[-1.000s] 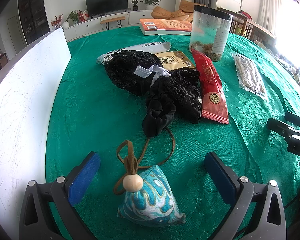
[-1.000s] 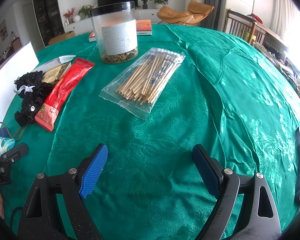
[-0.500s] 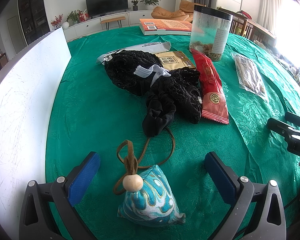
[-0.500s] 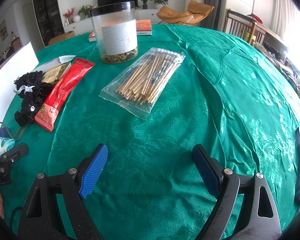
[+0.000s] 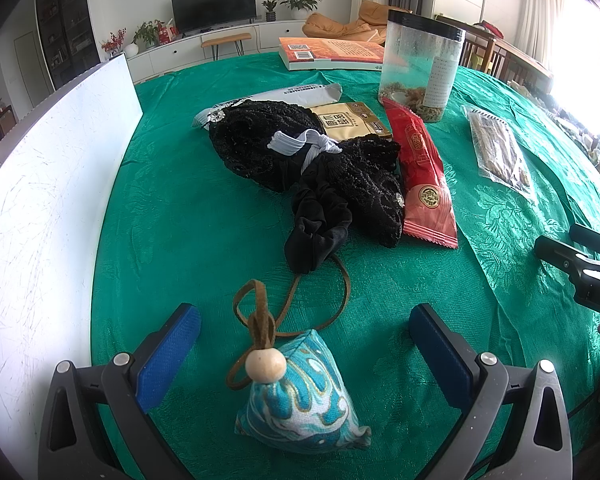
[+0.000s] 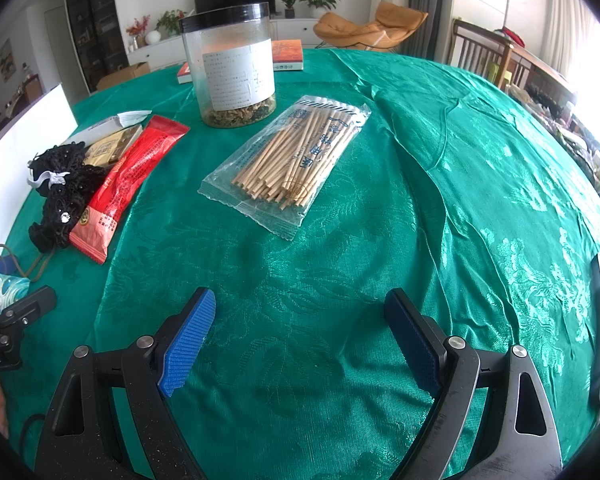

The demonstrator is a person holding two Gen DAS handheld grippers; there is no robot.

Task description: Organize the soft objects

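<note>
Nothing is changing across the last second: we are still holding our left gripper (image 5: pixel 304 348) wide apart around the blue patterned fabric sachet with a wooden bead (image 5: pixel 300 396), ungrasped, on the green tablecloth (image 5: pixel 204 216). Our right gripper (image 6: pixel 300 340) is hovering open, empty.

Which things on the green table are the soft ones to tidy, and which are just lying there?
Soft, to tidy:
blue pouch
black lace cloth

Just lying there:
red packet
clear jar
bag of sticks
book

Turquoise wave-patterned pouch (image 5: pixel 304 404), green tablecloth (image 5: pixel 204 216)
</note>
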